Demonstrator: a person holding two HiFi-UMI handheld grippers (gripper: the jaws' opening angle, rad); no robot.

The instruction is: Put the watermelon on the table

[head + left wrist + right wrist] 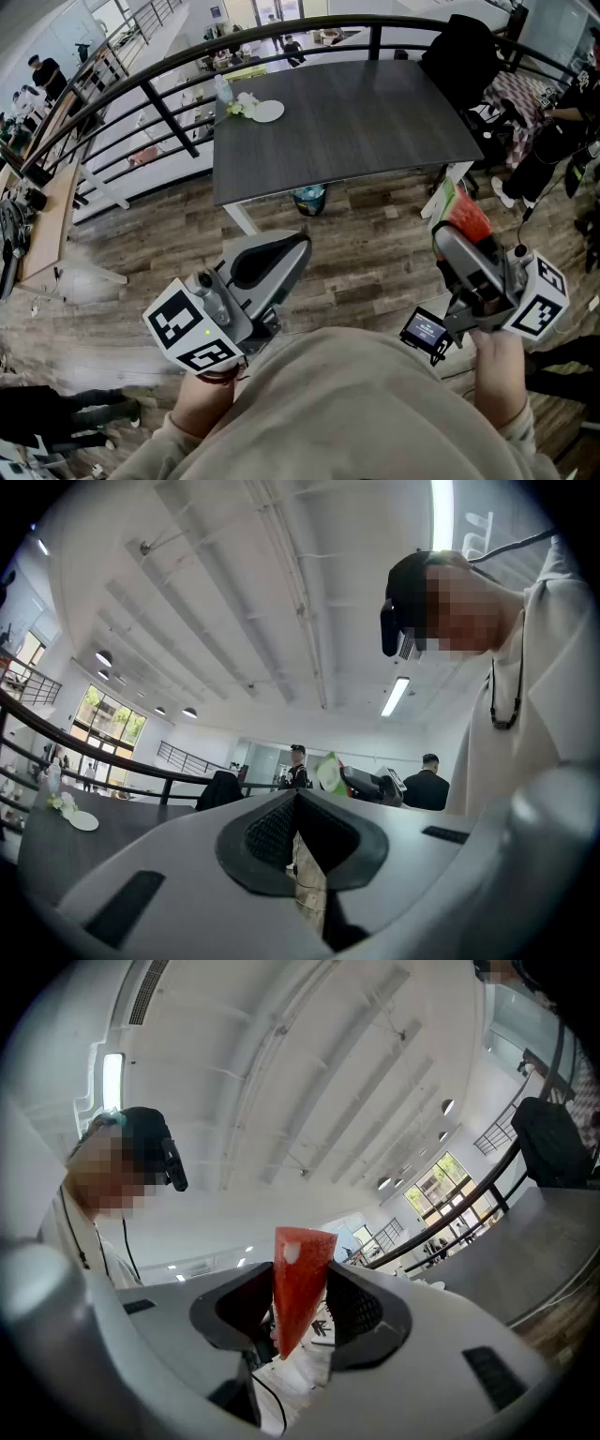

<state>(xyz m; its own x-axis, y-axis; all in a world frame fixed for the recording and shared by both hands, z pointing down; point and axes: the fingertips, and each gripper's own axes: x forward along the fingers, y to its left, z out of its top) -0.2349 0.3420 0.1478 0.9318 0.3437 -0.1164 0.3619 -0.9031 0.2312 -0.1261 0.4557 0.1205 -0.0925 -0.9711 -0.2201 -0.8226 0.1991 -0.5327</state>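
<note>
Grey left gripper (292, 248): jaws pressed together, nothing between them. The right gripper (455, 242) clamps a red, green-rinded watermelon wedge (466, 216) above the wooden plank floor (375, 262) — short of the dark grey rectangular table (356, 122).

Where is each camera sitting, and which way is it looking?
Head view: on the person's head, looking steeply down at the table; the person's chest, left gripper and right gripper show.
Left gripper view: on that gripper, looking along its shut jaws; the chest shows right.
Right gripper view: on that gripper, looking along jaws gripping the watermelon; the person's shoulder shows left.
Shared: all three show the table.
</note>
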